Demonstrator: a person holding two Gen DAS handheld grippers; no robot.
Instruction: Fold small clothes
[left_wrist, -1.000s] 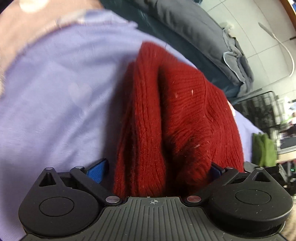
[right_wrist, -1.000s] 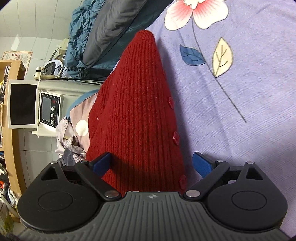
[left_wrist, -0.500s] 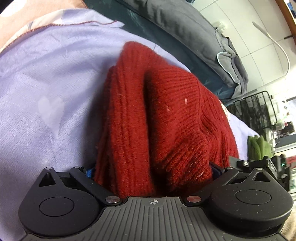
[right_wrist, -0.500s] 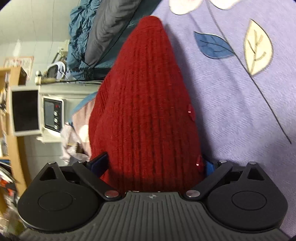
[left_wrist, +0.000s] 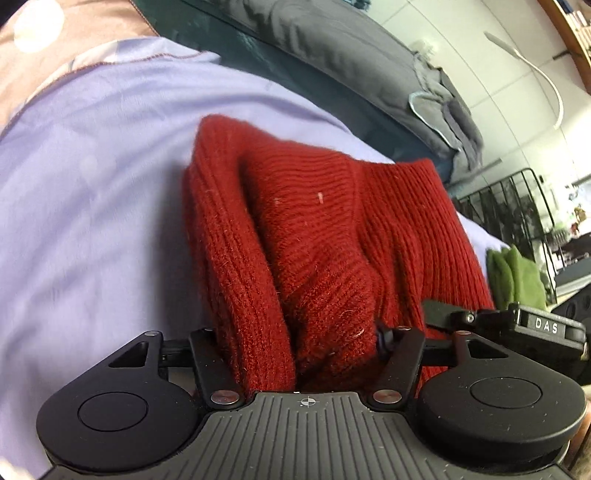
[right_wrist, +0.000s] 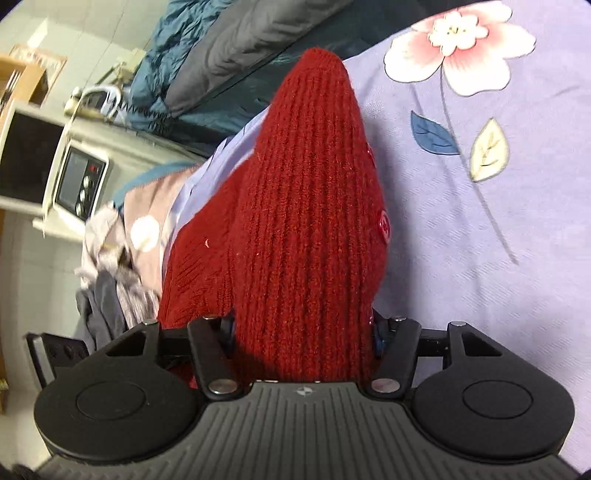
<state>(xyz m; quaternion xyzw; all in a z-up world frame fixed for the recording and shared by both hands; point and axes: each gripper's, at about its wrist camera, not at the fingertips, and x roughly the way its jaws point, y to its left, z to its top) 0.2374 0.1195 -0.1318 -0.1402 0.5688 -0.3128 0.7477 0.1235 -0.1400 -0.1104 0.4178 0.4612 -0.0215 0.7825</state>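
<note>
A small red knit cardigan with red buttons hangs bunched between both grippers above a lilac bedsheet. My left gripper is shut on one end of the cardigan; its fingertips are buried in the thick folds. My right gripper is shut on the other end of the cardigan, which stretches away from it in a ribbed cone. The right gripper's body shows at the right of the left wrist view, close beside the left one.
The sheet has a flower print. A grey and teal duvet lies along the far side. A green cloth and a black wire rack stand right. A white appliance and a clothes pile are left.
Both grippers closed from open onto the red cardigan and gathered it. The two ends came together, and the right gripper moved into the left wrist view.
</note>
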